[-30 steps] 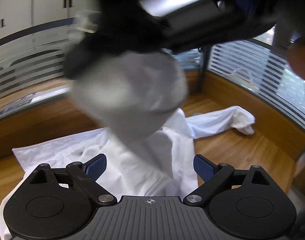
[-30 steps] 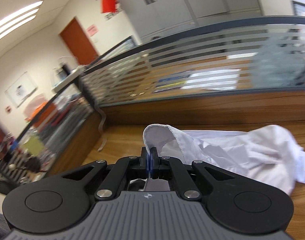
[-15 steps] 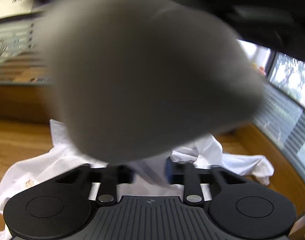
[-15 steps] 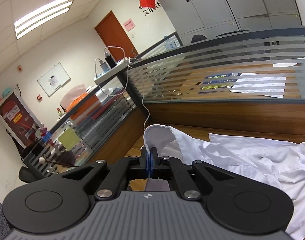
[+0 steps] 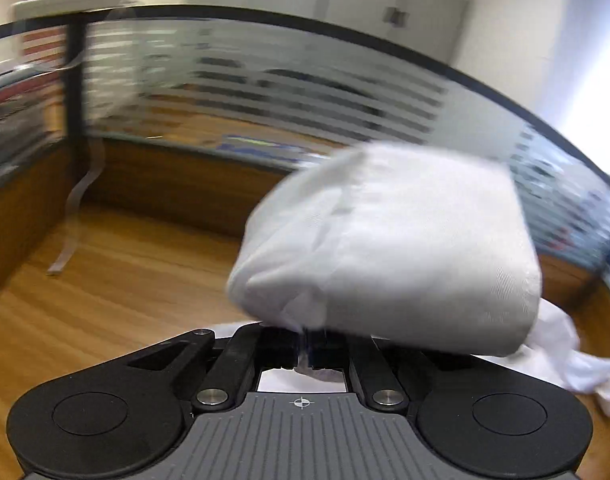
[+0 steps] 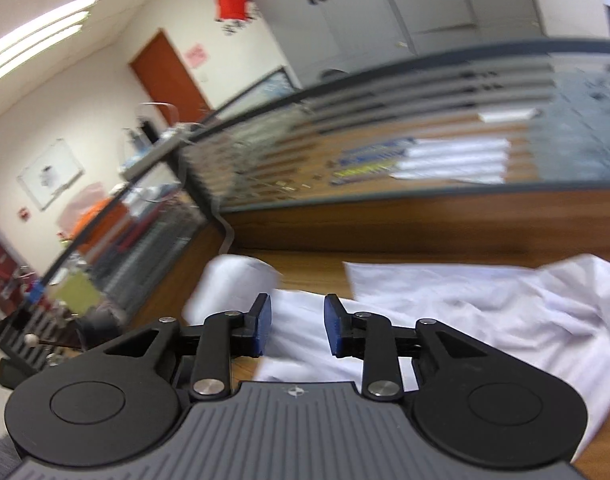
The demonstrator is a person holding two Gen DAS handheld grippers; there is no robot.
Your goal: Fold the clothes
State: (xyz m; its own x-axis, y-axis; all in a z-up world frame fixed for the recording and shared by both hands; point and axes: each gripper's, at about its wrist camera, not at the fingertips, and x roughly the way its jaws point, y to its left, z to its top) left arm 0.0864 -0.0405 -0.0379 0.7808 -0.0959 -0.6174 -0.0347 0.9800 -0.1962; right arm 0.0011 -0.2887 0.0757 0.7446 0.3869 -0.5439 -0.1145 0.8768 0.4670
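Left gripper (image 5: 305,348): fingers drawn together, clamped on a bunch of white cloth; the fabric is pinched between the blue pads and a scrap shows below them through the gap in the body.
Held cloth: a bulging fold of the white shirt (image 5: 389,252) rises up and to the right from the closed jaws, lifted off the surface and blurred; which part of the garment it is cannot be told.
Trailing cloth, left view: more of the same shirt hangs down behind the right side of the gripper and lies crumpled on the desk (image 5: 105,280) at the lower right.
Right gripper (image 6: 298,326): jaws apart, nothing between them; the blue pads (image 6: 264,322) stand clear of each other above the cloth.
Shirt, right view: white shirt (image 6: 485,312) spread and rumpled on the desk, reaching from under the open jaws to the right edge; a rounded, blurred end of it sits just left of the left finger, near the desk's edge.
Desk: wood-grain top, bare at the left in the left wrist view.
Partition (image 6: 425,120): frosted striped glass panel with a wooden base, running along the far side of the desk; papers visible behind it.
Room beyond: grey cabinets (image 6: 385,12), brown door (image 6: 169,72), whiteboard (image 6: 51,172) on the wall.
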